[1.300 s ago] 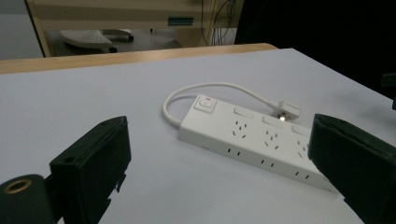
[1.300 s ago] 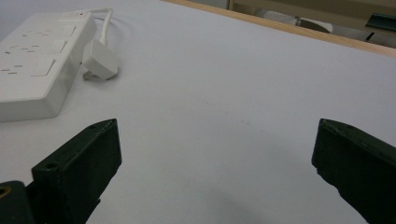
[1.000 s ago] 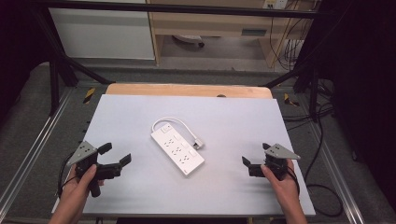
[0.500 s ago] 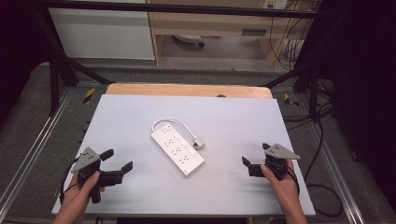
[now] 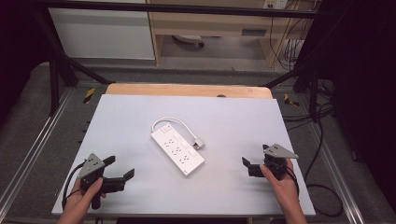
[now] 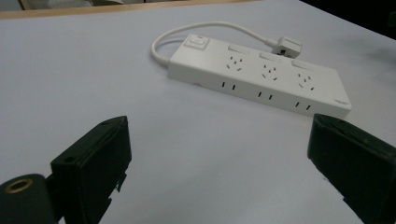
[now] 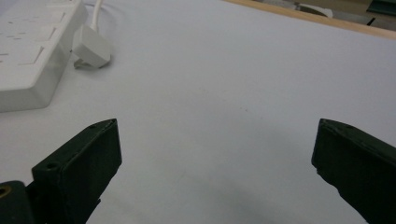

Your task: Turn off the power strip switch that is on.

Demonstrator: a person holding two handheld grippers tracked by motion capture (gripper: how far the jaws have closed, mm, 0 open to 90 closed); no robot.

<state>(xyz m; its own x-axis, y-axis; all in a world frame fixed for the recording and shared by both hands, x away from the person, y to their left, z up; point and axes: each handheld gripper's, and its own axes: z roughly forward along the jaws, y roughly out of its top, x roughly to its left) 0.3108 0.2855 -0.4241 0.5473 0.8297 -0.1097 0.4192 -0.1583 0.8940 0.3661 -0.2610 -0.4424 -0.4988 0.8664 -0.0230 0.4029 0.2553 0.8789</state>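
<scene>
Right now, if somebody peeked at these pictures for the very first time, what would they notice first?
Probably the white power strip lying slantwise in the middle of the pale table, its short cord looping round to a plug beside it. Next, the two black grippers near the front edge: the left gripper and the right gripper, each held in a hand, jaws wide open, holding nothing.

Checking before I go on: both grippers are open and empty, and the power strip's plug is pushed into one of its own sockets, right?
Not quite. In the left gripper view the plug lies loose on the table beside the power strip, not in a socket. Both the left gripper and right gripper are open and empty.
</scene>
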